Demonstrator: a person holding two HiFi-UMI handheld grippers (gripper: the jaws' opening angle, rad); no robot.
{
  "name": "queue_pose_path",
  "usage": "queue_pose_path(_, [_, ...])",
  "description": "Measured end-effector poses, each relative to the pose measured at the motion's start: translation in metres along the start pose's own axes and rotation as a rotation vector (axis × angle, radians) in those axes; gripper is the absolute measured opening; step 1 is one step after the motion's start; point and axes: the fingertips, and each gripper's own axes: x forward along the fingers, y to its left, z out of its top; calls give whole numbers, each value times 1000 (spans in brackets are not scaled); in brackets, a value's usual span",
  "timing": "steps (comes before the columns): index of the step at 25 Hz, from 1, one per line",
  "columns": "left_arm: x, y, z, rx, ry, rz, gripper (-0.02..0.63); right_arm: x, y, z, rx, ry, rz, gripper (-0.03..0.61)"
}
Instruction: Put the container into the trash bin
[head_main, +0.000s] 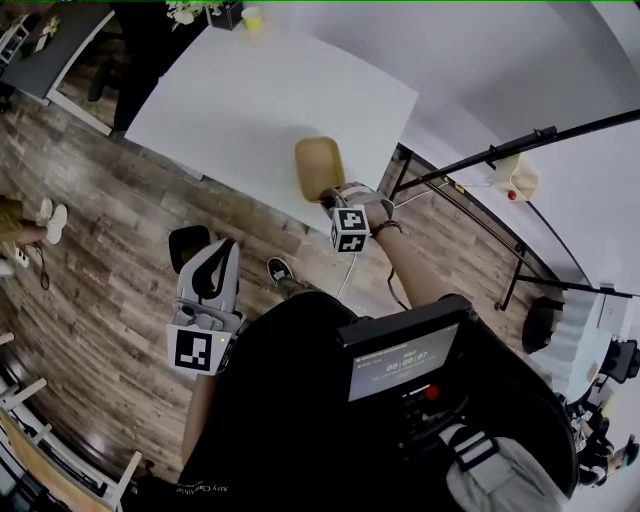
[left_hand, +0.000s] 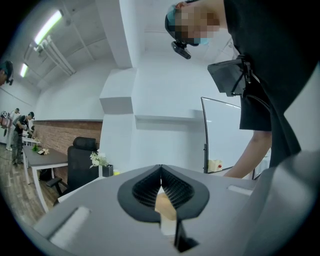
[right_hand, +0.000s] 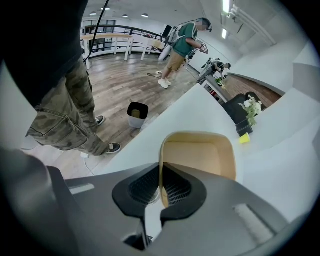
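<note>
One container (right_hand: 200, 160) juts beyond the right claw (right_hand: 160, 175), its near rim clamped; the left claw (left_hand: 160, 175) is pressed together.

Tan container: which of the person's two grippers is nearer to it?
Right. The right gripper is shut on the near rim of the tan container; the left gripper hangs beside the person's hip, away from the white table.

Tan container (head_main: 318, 165), white table (head_main: 250, 100), wood-grain floor (head_main: 100, 220).
</note>
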Motion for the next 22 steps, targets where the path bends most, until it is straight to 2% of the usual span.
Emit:
queue_pose_path(3, [-5, 2, 0, -2, 4, 5, 3, -6, 2, 3, -2, 6, -6, 29])
queue_pose_path(7, [-16, 1, 10, -22, -56, 20, 3, -17, 5, 10, -11, 10, -17, 29])
queue_pose_path(12, [-34, 0, 5, -23, 1, 15, 3, -33, 10, 24, -2, 7, -35, 29])
queue_pose_path(22, [-87, 23, 5, -58, 13, 91, 3, -38, 17, 90, -48, -61, -54, 29])
